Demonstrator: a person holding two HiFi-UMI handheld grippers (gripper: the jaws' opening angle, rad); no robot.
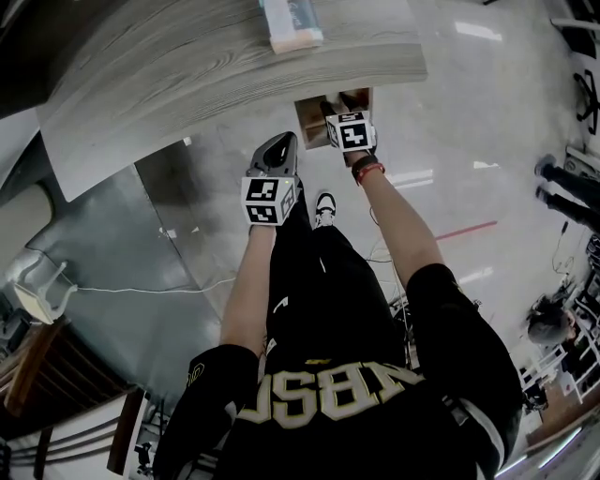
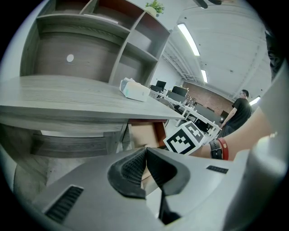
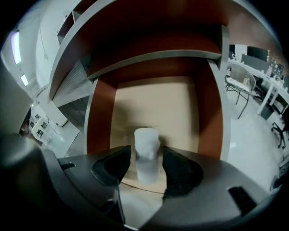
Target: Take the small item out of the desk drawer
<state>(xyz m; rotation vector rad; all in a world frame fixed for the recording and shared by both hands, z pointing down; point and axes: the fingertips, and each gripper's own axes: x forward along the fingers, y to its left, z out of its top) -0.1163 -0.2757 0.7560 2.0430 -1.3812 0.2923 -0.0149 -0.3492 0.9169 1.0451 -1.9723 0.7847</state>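
A small white cylinder (image 3: 146, 137) stands upright on the pale floor of the open desk drawer (image 3: 101, 113). My right gripper (image 3: 146, 152) reaches into the drawer with its jaws at their widest. The cylinder sits between the pads with a thin gap on each side. In the head view the right gripper (image 1: 339, 103) is at the drawer (image 1: 311, 120) under the desk's edge. My left gripper (image 1: 279, 142) hangs lower, away from the drawer. Its pads (image 2: 135, 169) meet with nothing between them.
The grey wood desk (image 1: 187, 66) carries a tissue box (image 1: 291, 23) near its front edge, with open shelves (image 2: 90, 36) above. The person's shoe (image 1: 324, 206) is on the floor below the drawer. A chair (image 1: 37, 281) stands at left and people (image 1: 562, 187) at right.
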